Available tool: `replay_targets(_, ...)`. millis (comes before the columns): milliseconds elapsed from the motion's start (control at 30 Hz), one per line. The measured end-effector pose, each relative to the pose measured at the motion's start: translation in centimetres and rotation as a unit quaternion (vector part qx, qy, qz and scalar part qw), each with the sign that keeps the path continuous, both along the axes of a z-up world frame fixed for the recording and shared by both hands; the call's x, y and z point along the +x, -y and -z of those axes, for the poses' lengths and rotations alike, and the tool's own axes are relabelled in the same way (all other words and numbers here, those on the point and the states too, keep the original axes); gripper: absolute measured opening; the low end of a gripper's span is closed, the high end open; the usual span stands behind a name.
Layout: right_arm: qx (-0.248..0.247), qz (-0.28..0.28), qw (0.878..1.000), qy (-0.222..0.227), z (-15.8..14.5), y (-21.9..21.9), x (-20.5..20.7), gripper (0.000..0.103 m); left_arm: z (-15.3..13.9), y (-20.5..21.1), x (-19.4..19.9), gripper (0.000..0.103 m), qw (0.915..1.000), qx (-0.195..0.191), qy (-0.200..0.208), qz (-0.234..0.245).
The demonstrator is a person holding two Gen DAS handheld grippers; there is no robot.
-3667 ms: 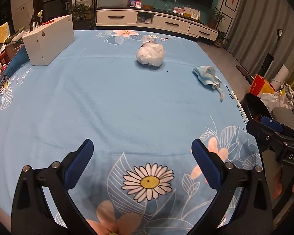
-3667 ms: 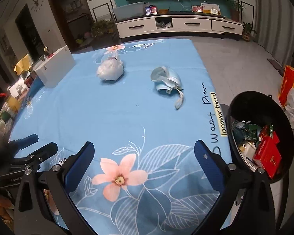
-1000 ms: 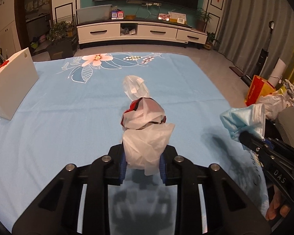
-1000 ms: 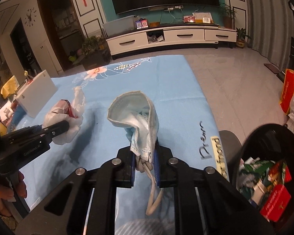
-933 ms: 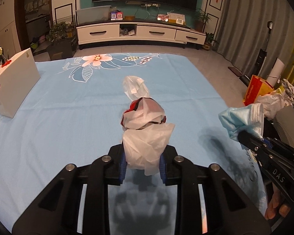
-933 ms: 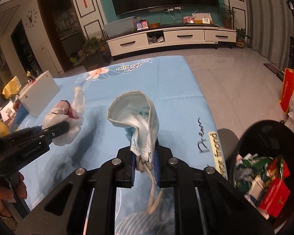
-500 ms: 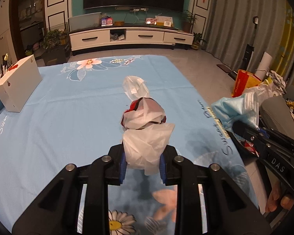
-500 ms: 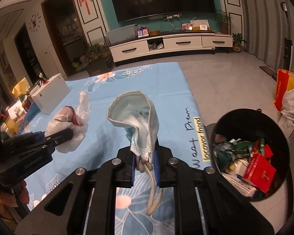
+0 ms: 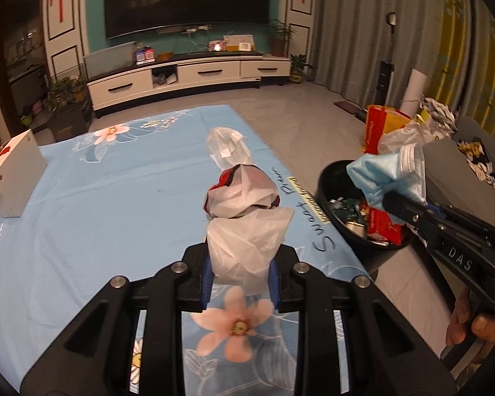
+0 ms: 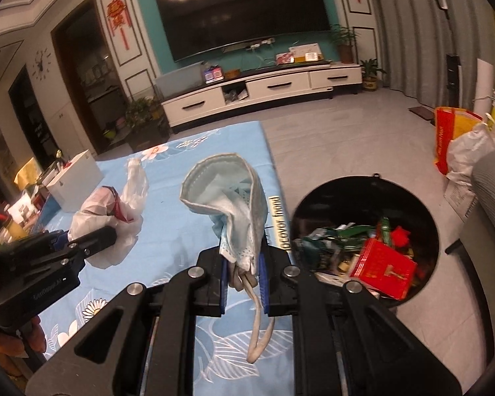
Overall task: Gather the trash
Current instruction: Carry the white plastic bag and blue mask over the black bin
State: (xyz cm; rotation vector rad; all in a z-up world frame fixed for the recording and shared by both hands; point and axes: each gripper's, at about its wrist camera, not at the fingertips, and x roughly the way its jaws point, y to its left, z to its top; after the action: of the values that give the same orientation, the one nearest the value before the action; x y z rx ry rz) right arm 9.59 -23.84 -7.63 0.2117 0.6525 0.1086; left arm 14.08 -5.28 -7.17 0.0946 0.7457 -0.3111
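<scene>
Right wrist view: your right gripper [image 10: 242, 279] has its jaws clamped on a crumpled blue face mask [image 10: 229, 194], ear loops dangling below the fingers, held up beside the black trash bin [image 10: 425, 211] but not yet over its mouth. Your left gripper [image 9: 239, 272] pinches a bunched white plastic bag [image 9: 246, 217] with something red inside, held above the right edge of the blue floral tablecloth [image 9: 92, 204]. The bin stands on the floor just off that edge, already part-filled with wrappers and a red box [image 10: 382, 269]. No loose trash shows on the cloth; a white box [image 9: 11, 173] sits near its left edge. Judging by this, both drops remain.
</scene>
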Motion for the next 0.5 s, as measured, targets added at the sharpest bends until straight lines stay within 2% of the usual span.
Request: replay_targets(500,0.021,0.069,0.997,-0.004,1.0,6.3,-1.8,0.016,0.5,7.2,0.0,0.027,0.9972,0.022,-0.002,0.072)
